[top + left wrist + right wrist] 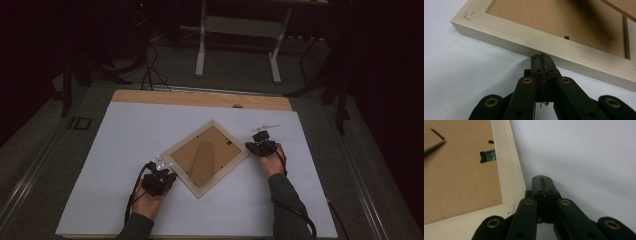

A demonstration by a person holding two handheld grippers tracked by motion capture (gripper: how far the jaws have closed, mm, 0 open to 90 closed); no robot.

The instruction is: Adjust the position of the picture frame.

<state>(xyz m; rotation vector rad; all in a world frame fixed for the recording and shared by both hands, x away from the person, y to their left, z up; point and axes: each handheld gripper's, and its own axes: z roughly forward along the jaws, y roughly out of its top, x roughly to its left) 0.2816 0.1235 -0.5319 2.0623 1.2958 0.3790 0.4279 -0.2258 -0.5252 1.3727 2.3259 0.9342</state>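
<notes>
A cream wooden picture frame (206, 157) lies face down on the white table, turned like a diamond, its brown backing board and folded stand facing up. My left gripper (159, 176) sits at the frame's lower left edge; in the left gripper view its jaws (541, 57) are shut with nothing between them, tips at the frame's side wall (529, 41). My right gripper (262, 143) rests at the frame's right corner. Its jaws (542, 178) are shut and empty, just beside the frame's rail (510, 167). A small black turn clip (487, 155) holds the backing.
The white sheet (125, 150) covers a wooden tabletop (200, 98) with room on all sides of the frame. A small pale object (267, 126) lies beyond the right gripper. Behind the table stand a desk's white legs (201, 50) and dark floor cables (150, 70).
</notes>
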